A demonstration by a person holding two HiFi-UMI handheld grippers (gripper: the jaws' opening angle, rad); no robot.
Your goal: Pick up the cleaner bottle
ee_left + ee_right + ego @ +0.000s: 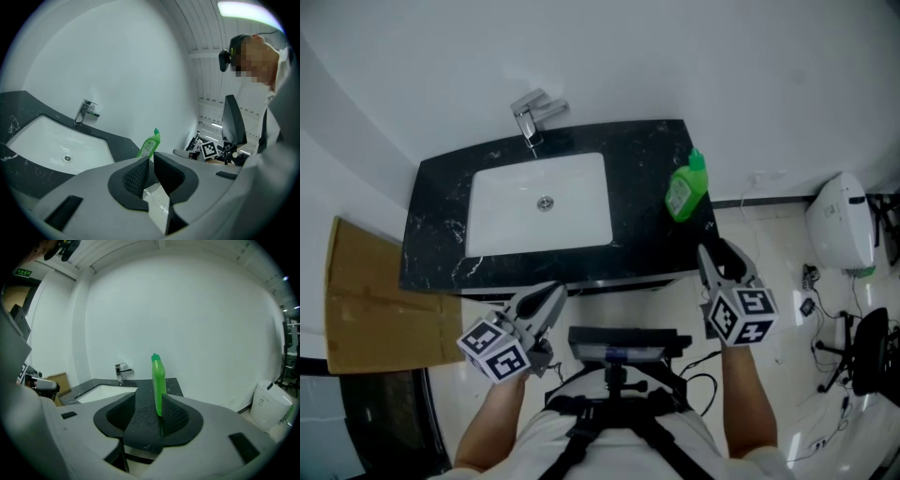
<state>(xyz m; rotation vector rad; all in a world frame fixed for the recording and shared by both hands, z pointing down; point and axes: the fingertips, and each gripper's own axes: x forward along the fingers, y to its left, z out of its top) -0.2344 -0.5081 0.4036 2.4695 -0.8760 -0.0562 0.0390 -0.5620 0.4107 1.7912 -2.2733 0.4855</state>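
The green cleaner bottle (684, 190) stands upright at the right end of the black counter (441, 211), beside the white basin (572, 202). My right gripper (711, 253) is just in front of the counter's right front corner, short of the bottle and pointing at it. In the right gripper view the bottle (157, 380) rises straight ahead beyond the jaws; the right gripper (149, 403) is open, with nothing between its pads. My left gripper (551, 297) hangs below the counter's front edge. In its own view the left gripper (151, 162) shows a narrow gap and holds nothing; the bottle (150, 144) is far off.
A chrome faucet (534, 114) stands behind the basin against the white wall. Flat cardboard (366, 300) leans at the left of the counter. A white bin (842, 225) and a black chair (867, 352) stand on the floor at the right, with cables nearby.
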